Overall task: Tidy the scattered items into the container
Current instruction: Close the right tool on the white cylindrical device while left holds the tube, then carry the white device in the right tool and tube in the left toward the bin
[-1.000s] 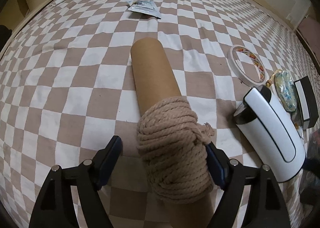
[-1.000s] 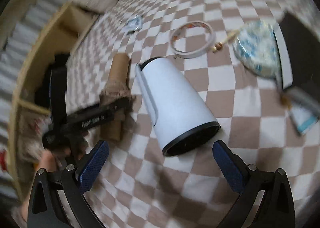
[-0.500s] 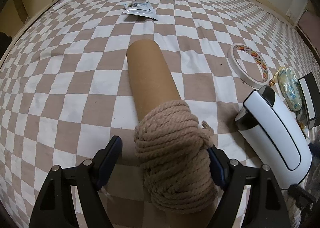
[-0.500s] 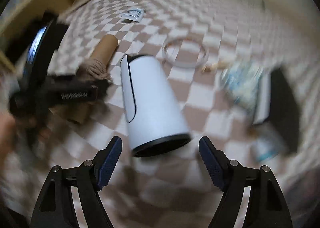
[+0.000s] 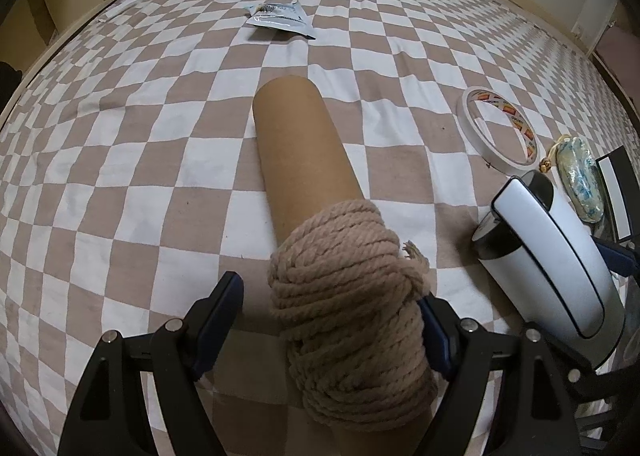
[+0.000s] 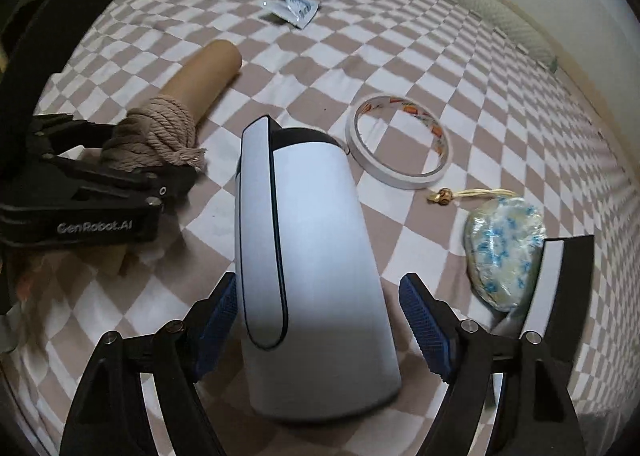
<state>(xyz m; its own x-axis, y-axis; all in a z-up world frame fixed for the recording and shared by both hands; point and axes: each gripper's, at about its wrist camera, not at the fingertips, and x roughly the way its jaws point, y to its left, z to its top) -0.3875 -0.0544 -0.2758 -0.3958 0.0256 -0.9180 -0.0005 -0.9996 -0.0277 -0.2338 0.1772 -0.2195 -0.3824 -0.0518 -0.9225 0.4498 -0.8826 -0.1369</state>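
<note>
Right gripper (image 6: 318, 326), jaws just narrowed but apart, straddles the white jug (image 6: 316, 272). At nine o'clock, left gripper (image 6: 132, 164), marked "GenRobot.AI", jaws apart around the roped tube (image 6: 200, 74). Tape ring (image 6: 398, 140) at one o'clock.

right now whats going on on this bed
A person is working two tools over a checkered bedspread. The left hand-held gripper straddles a cardboard tube wound with rope; only its right pad touches the rope. The right hand-held gripper, whose jaws have just been closing, straddles a white jug-like container lying on its side, without clamping it. A tape roll, foil packet and wrapped bundle lie loose.
</note>
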